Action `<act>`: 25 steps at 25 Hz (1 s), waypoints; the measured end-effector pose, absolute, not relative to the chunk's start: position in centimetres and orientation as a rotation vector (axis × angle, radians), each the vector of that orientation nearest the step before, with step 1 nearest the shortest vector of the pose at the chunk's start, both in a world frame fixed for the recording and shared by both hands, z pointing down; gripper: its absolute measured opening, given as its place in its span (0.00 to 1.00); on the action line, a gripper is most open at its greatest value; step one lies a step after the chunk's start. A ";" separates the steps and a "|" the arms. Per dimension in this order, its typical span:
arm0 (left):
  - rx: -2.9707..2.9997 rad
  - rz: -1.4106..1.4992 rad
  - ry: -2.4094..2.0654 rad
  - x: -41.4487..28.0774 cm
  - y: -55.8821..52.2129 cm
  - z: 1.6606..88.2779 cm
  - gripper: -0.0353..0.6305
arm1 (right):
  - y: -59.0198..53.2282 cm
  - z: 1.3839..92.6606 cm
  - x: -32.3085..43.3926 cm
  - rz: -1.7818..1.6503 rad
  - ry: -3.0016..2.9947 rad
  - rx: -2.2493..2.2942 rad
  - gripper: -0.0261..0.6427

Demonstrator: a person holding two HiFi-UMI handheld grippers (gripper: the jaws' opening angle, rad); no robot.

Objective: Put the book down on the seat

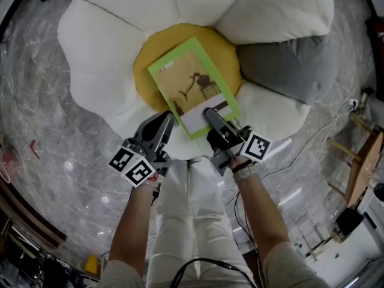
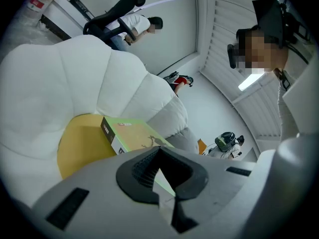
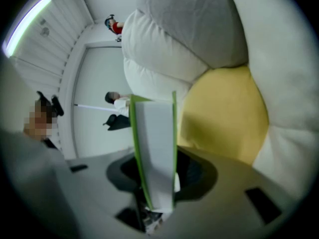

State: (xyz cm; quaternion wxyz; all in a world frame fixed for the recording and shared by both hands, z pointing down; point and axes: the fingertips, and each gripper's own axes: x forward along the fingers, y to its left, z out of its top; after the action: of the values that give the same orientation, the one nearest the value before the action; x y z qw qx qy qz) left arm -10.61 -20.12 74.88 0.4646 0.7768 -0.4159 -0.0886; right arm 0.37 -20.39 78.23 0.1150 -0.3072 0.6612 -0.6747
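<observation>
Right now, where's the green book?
Head view, centre: the green-covered book is over the round yellow seat cushion, grey fabric pillow at its right, near edge clamped in the right claw.

Beneath me lies a grey marble floor (image 1: 72,161). At my right, a white cable (image 1: 332,123) runs across it toward a wooden frame (image 1: 363,161). Farther off, a person (image 2: 139,24) is near a black chair (image 2: 117,6).

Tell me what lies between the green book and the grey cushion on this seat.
Only a strip of the yellow seat centre; the head view shows it bare between the green book and the grey cushion.
</observation>
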 end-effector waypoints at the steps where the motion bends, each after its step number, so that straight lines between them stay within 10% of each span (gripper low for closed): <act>1: 1.906 -0.220 -1.022 -10.7 -19.9 74.8 0.09 | -20.5 78.3 0.4 -1.978 1.922 -0.904 0.27; 25: 1.845 -0.244 -1.024 -11.6 -22.0 78.0 0.09 | -27.0 85.3 -1.3 -2.042 1.869 -0.998 0.27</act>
State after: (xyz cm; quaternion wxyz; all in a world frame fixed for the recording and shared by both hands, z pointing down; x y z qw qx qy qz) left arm -11.56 -21.97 77.96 0.4869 0.7587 -0.4210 -0.1005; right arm -1.34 -27.04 85.32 0.0996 -0.3375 0.6320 -0.6905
